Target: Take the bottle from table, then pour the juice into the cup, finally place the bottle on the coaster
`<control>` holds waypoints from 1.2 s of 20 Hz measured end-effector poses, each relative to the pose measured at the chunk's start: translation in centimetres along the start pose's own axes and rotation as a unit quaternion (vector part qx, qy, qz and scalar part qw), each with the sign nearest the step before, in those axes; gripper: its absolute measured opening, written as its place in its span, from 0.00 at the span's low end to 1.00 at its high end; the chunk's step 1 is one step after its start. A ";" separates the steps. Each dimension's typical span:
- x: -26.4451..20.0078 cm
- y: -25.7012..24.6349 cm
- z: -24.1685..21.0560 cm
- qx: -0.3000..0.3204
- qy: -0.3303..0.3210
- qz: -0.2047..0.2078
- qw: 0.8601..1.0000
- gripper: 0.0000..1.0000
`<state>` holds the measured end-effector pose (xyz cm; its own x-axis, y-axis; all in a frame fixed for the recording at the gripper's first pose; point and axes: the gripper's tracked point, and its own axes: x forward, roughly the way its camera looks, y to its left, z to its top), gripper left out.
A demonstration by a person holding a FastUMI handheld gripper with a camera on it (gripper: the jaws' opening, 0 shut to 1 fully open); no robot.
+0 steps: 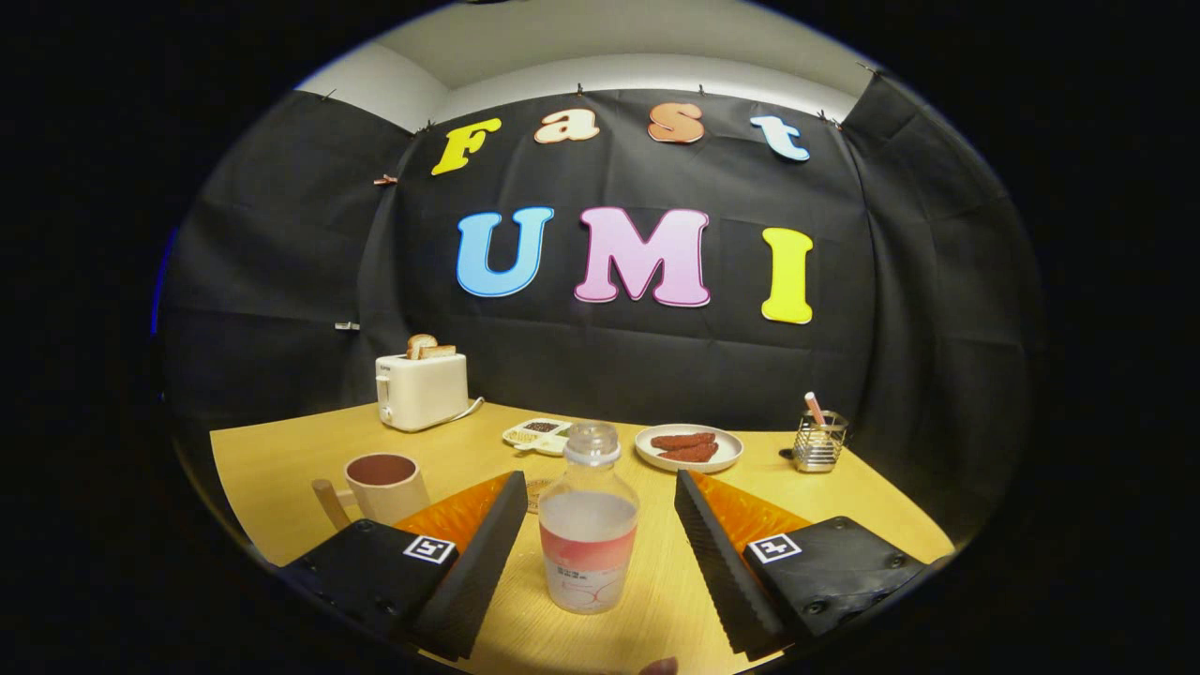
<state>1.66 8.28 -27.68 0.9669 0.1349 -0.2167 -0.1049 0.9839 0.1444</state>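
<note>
Table (281, 450): wooden, carrying all items. Gripper (591, 539): fingers spread wide, pressing on nothing. Bottle (589, 525): upright on the table, long axis vertical, standing between the two fingers with a gap on each side. Cup (384, 485): beyond the left finger, apart from the bottle. Judgement: the fingers need only close inward on the bottle's body; the coaster cannot be clearly identified.
</note>
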 end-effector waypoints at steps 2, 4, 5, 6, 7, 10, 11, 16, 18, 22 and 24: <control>0.7 0.2 -1.5 0.010 0.007 -0.004 1.000 0.97; 1.4 0.0 -2.8 0.013 0.012 -0.013 1.000 0.97; 1.8 -0.2 -3.5 0.015 0.015 -0.017 1.000 0.96; 2.2 -0.2 -3.9 0.017 0.018 -0.019 1.000 0.96; 2.3 -0.2 -4.2 0.019 0.019 -0.021 0.999 0.94; 3.3 -0.8 -4.2 0.018 0.020 -0.040 0.999 0.77; 3.6 -1.2 -4.3 0.014 0.026 -0.048 0.998 0.76; 3.3 -2.9 -1.4 -0.099 0.028 -0.109 0.989 0.71; 3.2 -2.6 -0.1 -0.155 0.027 -0.112 0.981 0.69; 3.2 -1.3 2.2 -0.263 0.038 -0.105 0.958 0.69; 3.3 -0.2 3.0 -0.319 0.043 -0.095 0.942 0.69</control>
<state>5.54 8.18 -25.55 0.9630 -0.0681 -0.2609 -0.0773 0.8573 -0.5090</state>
